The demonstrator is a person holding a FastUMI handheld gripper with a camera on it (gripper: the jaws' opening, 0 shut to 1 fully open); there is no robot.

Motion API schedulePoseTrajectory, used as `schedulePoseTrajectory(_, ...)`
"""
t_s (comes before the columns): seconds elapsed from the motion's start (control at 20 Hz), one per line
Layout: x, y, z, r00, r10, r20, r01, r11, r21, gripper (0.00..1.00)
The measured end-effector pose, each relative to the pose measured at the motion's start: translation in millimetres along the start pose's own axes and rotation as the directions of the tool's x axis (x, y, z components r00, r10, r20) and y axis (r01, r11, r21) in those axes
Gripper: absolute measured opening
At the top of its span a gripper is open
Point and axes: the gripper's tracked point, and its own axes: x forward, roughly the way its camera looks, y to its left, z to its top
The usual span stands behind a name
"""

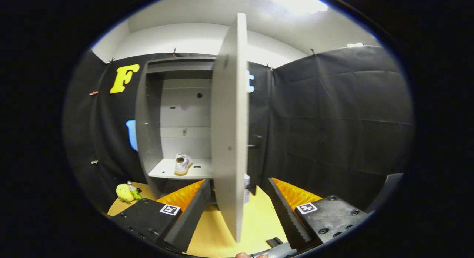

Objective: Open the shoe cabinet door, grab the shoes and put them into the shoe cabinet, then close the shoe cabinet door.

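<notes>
Gripper (237,209) fingers spread wide, cabinet door (229,139) edge-on btwn them at frame centre, upright; shoe (182,164) on shelf, centre-left

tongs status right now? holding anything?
Tongs: open, holding nothing; the cabinet door's edge stands between the fingers, neither pressing on it. Shoe sits on the shelf.
</notes>
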Motion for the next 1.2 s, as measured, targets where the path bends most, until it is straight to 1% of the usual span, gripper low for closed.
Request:
schedulePoseTrajectory(0.1, 10.3, -24.6, -3.6, 1.000, -0.029, -0.001, 0.029, 1.000, 0.008, 0.98)
schedulePoseTrajectory(0.25, 34.1, -48.5, -20.4, 0.998, -0.052, -0.045, 0.054, 0.998, 0.045, 0.98)
schedulePoseTrajectory(0.4, 61.8, -61.9, -30.0, 0.996, -0.034, -0.077, 0.038, 0.998, 0.058, 0.97)
schedulePoseTrajectory(0.5, 76.4, -55.4, -33.3, 0.996, -0.001, -0.094, 0.007, 0.998, 0.060, 0.98)
schedulePoseTrajectory(0.65, 85.0, -57.9, -31.8, 0.995, 0.013, -0.100, -0.007, 0.998, 0.060, 0.96)
schedulePoseTrajectory(0.75, 83.6, -54.1, -33.3, 0.994, 0.028, -0.108, -0.019, 0.996, 0.086, 0.98)
schedulePoseTrajectory(0.85, 83.4, -50.7, -33.4, 0.994, 0.029, -0.103, -0.020, 0.996, 0.083, 0.98)
schedulePoseTrajectory(1.2, 64.3, -0.2, -33.7, 0.989, 0.100, -0.105, -0.092, 0.993, 0.080, 0.96)
